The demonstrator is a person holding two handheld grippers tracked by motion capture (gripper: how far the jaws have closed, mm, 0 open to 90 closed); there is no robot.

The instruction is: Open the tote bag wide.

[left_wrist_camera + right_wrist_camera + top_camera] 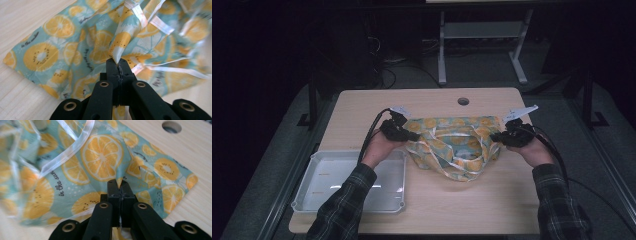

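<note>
A teal cloth (455, 142) printed with orange slices lies crumpled mid-table, white straps tangled.

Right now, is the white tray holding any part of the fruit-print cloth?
No, the white tray lies apart from the fruit-print cloth.

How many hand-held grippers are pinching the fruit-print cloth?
2: the left hand-held gripper grips the cloth at its left edge, and the right hand-held gripper grips its right edge.

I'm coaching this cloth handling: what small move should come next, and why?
Probably draw the two claws apart to pull the fruit-print cloth flat. The left claw and right claw each pinch a side, yet its middle lies bunched with ribbons tangled on the table.
</note>
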